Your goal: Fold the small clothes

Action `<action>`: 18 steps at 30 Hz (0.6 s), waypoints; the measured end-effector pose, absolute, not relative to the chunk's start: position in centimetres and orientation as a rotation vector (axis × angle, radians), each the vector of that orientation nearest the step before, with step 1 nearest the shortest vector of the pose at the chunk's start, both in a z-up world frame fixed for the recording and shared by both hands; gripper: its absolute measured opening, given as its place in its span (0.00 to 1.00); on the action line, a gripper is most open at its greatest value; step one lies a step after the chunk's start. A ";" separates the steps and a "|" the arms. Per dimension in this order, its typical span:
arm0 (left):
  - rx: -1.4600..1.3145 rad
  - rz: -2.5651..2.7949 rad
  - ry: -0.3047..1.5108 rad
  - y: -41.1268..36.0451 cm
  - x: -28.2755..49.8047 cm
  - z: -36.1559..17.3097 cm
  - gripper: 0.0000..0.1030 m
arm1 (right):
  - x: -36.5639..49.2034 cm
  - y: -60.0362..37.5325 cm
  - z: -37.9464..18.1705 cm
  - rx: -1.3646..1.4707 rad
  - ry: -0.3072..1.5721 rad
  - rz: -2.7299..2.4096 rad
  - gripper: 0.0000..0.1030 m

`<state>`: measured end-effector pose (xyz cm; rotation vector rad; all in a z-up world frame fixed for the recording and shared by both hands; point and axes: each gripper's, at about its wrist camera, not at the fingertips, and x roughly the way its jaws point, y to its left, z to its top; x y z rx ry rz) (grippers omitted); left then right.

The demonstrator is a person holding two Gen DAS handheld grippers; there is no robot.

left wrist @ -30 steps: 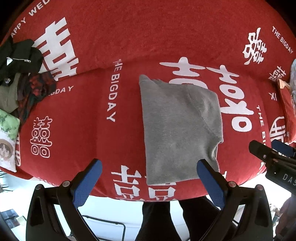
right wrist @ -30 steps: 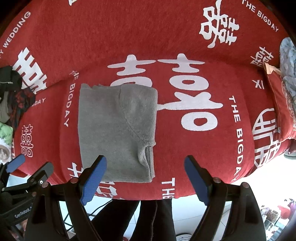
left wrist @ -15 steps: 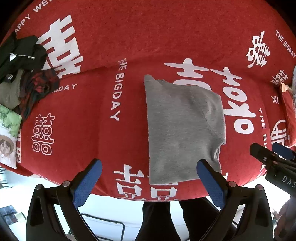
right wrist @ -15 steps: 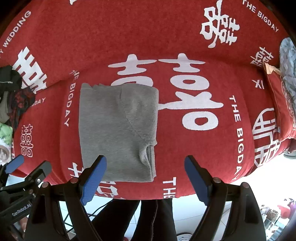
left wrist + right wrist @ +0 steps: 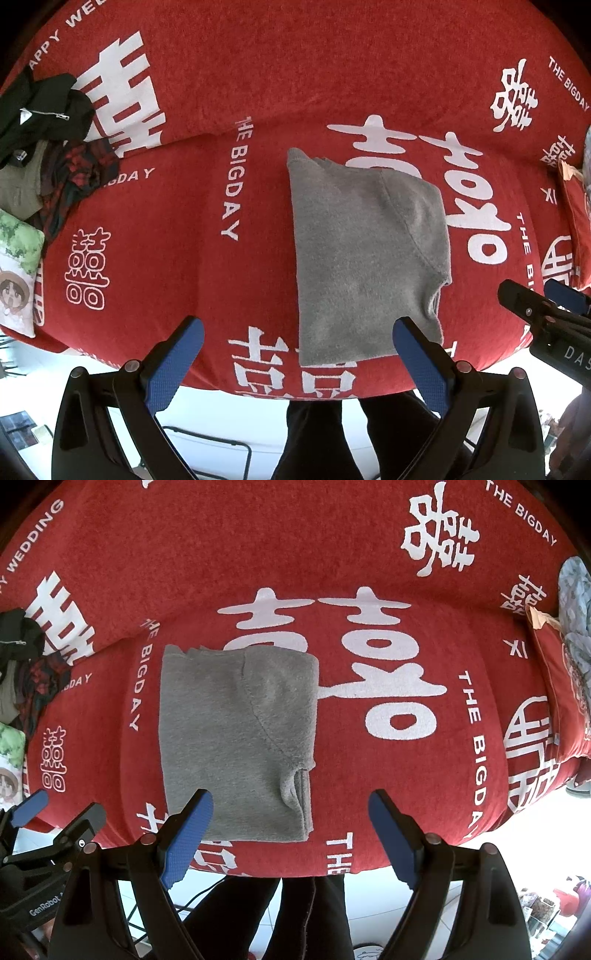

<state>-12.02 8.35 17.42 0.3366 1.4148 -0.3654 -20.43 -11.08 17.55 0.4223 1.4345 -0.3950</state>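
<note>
Both claws hang above the front edge of the red wedding blanket [image 5: 229,66], and neither is touching anything. The left gripper [image 5: 293,362] has its blue pads spread wide with nothing between them; the right gripper [image 5: 290,834] is just as wide apart and just as empty. The grey knit garment [image 5: 236,734] lies flat on the blanket between the big white characters, folded into a tidy rectangle, a curved seam running across its top layer and stacked edges showing at the near right corner. That reads as a fold already made, so the tools look pulled back to let it rest. Far left, a heap of dark clothes [image 5: 48,147] waits beside a printed cushion [image 5: 16,277], probably next in line, well apart from the grey piece.
</note>
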 end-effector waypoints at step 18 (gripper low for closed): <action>0.337 -0.363 1.414 8.4 -12.2 17.4 0.99 | -20.4 -11.0 17.6 0.422 1.434 -0.396 0.85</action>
